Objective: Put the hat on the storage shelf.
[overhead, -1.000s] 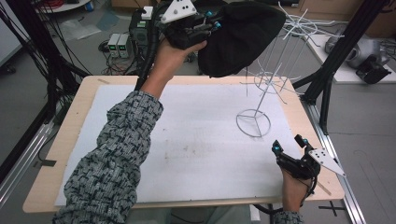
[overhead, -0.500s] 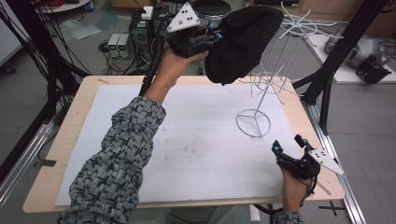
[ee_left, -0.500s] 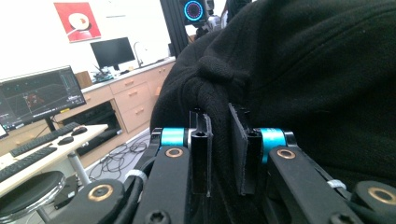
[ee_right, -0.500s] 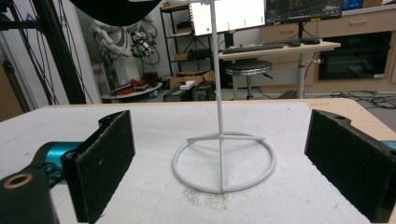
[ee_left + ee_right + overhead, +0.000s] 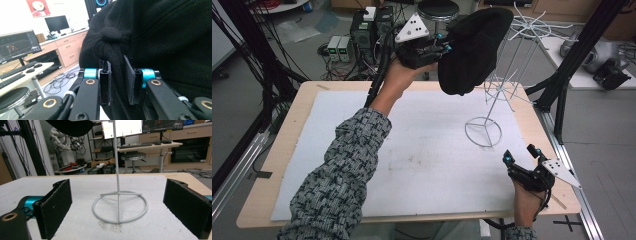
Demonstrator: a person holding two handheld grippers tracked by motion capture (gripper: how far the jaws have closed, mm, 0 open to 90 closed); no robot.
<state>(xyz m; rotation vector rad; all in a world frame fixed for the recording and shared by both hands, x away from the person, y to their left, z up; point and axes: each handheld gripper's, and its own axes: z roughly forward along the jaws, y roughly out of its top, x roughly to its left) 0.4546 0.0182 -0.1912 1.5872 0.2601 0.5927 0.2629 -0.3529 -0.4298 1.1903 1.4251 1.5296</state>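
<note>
A black knit hat (image 5: pixel 472 47) hangs in the air above the far edge of the table, held up by my left gripper (image 5: pixel 443 44). In the left gripper view the jaws are shut on a bunched fold of the hat (image 5: pixel 160 37), my left gripper (image 5: pixel 117 80) pinching its rim. A white wire stand (image 5: pixel 492 95) rises from a ring base (image 5: pixel 483 132) on the right part of the table, with the hat close to its upper spokes. My right gripper (image 5: pixel 521 154) rests open near the front right corner, facing the stand (image 5: pixel 117 195) with nothing between its pads.
The table carries a white mat (image 5: pixel 422 150) over a wooden top (image 5: pixel 287 150). Black frame posts (image 5: pixel 562 85) stand at the right and left. Beyond the far edge are a stool (image 5: pixel 438 9), cables and equipment boxes (image 5: pixel 341 47).
My left gripper has carried the black hat to the right and a little higher, closer to the top of the wire stand. The right gripper has stayed still.
</note>
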